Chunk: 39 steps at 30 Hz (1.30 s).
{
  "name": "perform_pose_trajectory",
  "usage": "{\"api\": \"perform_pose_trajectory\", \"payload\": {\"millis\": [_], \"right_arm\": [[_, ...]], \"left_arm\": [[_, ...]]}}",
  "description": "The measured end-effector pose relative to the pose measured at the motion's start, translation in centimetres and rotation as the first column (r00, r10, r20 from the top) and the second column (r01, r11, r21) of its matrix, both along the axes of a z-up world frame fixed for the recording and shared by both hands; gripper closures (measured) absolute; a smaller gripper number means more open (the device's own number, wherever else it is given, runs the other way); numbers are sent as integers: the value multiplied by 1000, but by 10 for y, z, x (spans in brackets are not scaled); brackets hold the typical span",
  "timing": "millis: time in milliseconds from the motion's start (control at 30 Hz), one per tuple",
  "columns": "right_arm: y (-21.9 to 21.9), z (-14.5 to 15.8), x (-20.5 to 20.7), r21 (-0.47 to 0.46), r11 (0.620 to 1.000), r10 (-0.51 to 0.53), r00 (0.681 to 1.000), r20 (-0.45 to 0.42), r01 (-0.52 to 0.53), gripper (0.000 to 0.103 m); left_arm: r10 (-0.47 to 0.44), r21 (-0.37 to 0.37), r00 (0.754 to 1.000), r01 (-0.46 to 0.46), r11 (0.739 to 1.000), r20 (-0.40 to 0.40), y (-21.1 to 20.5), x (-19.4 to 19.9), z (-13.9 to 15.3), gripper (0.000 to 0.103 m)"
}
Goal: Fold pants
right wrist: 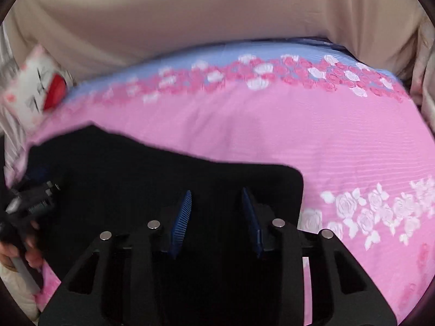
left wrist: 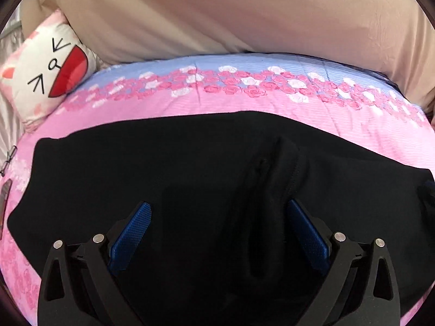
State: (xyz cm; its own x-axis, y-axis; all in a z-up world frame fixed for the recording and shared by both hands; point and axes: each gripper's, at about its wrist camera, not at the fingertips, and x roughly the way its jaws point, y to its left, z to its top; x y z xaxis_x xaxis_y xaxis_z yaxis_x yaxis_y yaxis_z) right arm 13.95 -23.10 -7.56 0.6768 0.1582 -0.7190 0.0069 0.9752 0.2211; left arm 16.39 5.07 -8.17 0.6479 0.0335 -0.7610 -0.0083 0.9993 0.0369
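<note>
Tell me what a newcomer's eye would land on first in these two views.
First the black pants, spread wide across the pink rose-print bedsheet, with the open left gripper over them. Next the cartoon-face pillow at the bed's far left corner. In the right wrist view, the open right gripper is over the pants' right end.

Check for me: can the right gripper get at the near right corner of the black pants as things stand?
Probably yes. The right gripper is open above the black pants, their corner lies flat on the pink bedspread, and nothing covers it.
</note>
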Motion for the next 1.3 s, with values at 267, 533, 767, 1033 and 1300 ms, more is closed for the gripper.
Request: {"api": "perform_pose_trajectory", "payload": {"millis": [267,533,767,1033,1300], "right_arm": [[19,10,-145,-355,934,-3,993,119,45,49],[33,-15,-122,-450,893,31,998,58,-2,49],[45,-13,-146,-512,856,117,992,53,-74,49],[48,-24,-135,-537,836,160,986,40,-114,49],[37,-18,-107,-517,856,41,997,69,1,24]], "left_arm": [[-36,-38,998,38,999,56,-5,-31,30,5],[-91,-29,996,91,995,3,-55,-33,14,5],[-89,-48,996,90,995,16,-50,-35,27,5],[-166,0,986,166,986,1,-81,-50,20,5],[-379,77,926,378,923,-2,-166,-62,14,5]]}}
